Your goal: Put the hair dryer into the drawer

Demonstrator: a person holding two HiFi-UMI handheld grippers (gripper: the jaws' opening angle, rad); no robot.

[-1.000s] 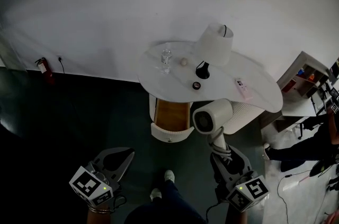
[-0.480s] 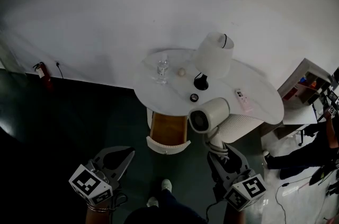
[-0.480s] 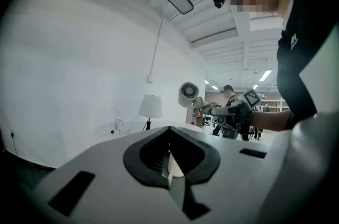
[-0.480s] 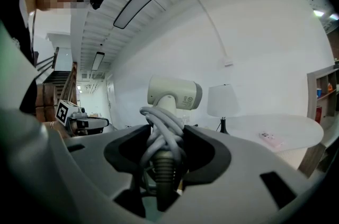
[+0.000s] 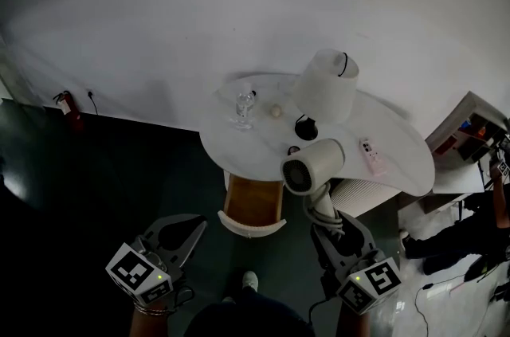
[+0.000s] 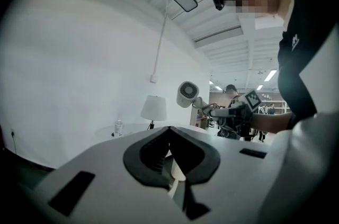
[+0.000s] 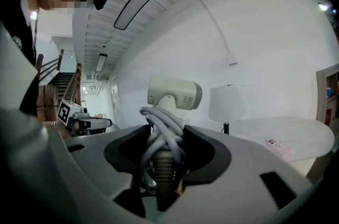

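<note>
Where head view blurs grip, right tongs clamp hair dryer handle; left tongs closed.

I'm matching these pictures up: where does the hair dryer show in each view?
Head view: hair dryer right of centre, just below the lamp.
Left gripper view: hair dryer small, just right of centre.
Right gripper view: hair dryer centre, above the jaws.
Shared landmark: the white lamp.
</note>
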